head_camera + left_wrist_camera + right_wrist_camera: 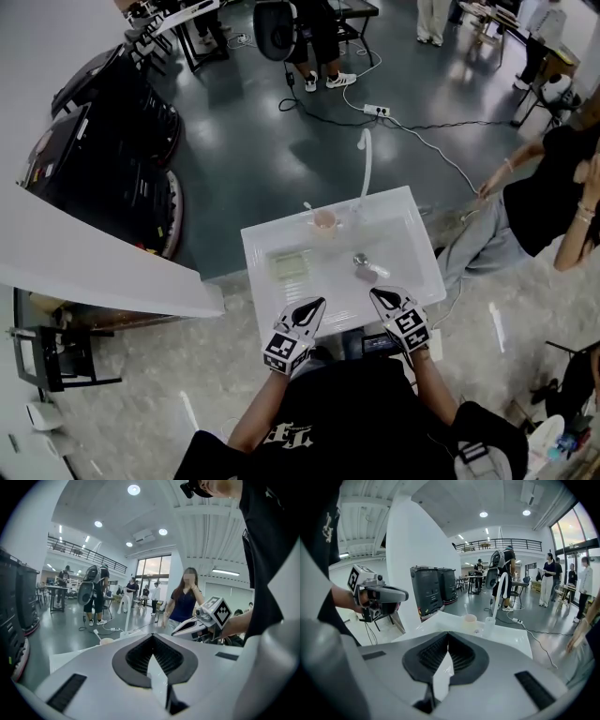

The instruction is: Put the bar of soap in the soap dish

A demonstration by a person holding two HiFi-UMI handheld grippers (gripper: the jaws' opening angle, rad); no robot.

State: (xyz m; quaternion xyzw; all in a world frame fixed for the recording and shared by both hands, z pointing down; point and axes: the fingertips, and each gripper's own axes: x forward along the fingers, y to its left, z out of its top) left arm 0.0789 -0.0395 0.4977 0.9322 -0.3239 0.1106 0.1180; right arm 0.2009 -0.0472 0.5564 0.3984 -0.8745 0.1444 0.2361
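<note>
My L gripper & R gripper: fingers together, nothing in them. Soap dish: pale-green rect., flat on white worktop.

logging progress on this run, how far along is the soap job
Nothing looks done yet. The greenish soap dish lies in the white sink; a pale piece by the drain may be the soap, too small to tell. In hand: nothing, the left tongs and right tongs are both shut and empty at the sink's near edge. Left: grasp the soap, set it in the dish.
</note>
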